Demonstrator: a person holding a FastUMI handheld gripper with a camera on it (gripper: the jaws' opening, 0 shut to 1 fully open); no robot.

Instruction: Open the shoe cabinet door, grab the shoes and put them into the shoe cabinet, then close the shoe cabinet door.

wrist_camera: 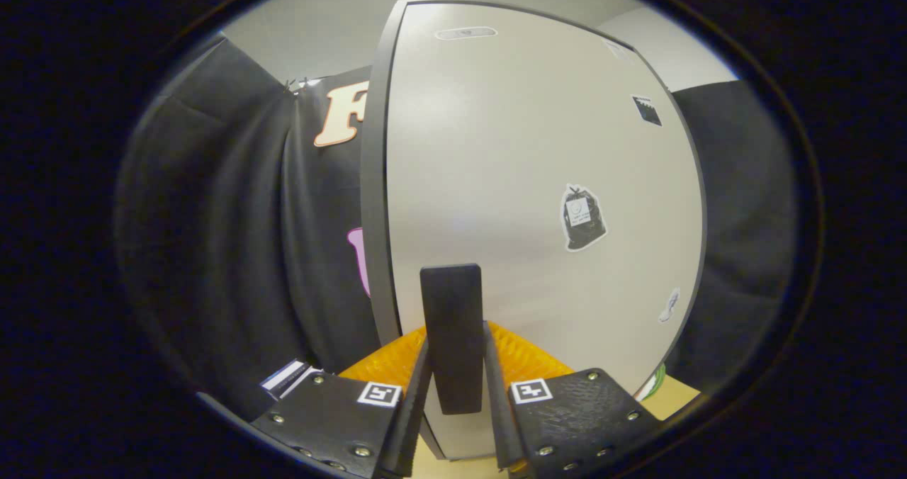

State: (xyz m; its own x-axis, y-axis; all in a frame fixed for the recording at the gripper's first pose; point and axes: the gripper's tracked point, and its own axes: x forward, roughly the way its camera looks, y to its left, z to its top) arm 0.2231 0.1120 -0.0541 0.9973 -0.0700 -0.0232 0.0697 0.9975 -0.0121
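Dark upright handle (451, 337) between closed tongs (457, 365)

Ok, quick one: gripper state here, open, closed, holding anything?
Gripper: closed on the dark upright handle of the cabinet door, one finger pressing on each side.

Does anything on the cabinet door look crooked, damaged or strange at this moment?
Nothing looks damaged. The pale grey cabinet door carries a few small stickers, one shaped like a black rubbish bag; they sit scattered but intact. The claw grips the door's black rectangular handle between both fingers.
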